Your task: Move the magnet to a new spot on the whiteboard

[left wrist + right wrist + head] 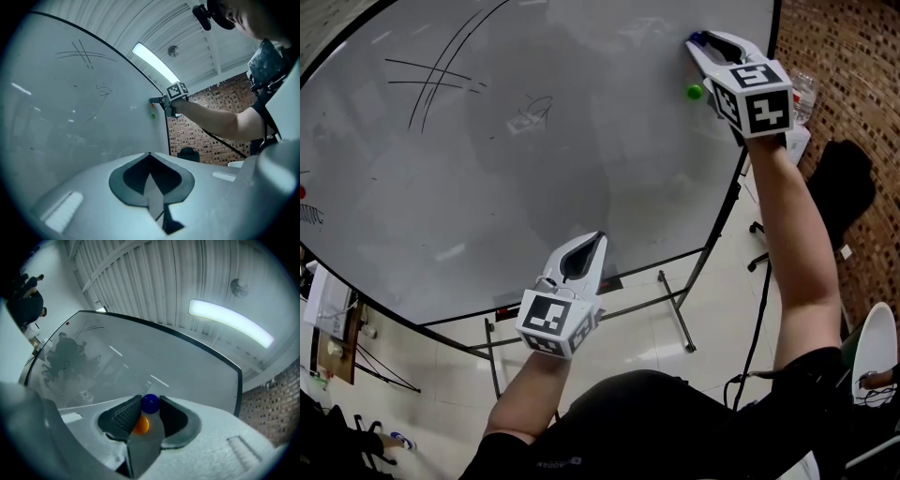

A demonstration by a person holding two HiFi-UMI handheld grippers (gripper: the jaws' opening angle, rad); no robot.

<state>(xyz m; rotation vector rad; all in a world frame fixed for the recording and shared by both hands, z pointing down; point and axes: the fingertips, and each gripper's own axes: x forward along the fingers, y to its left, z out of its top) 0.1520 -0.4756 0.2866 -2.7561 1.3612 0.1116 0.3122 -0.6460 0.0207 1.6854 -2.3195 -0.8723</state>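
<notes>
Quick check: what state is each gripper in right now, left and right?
Left gripper: closed, nothing in it.
Right gripper: closed on the blue magnet.

A brick wall [853, 56] runs down the right side. A black chair [846, 183] stands just in front of it, on a pale tiled floor [647, 342] that spreads out from the wall's foot. Above the wall is a ribbed ceiling [140, 277]. A long ceiling light [229, 322] glows there, with a round fitting [239, 287] close beside it.
</notes>
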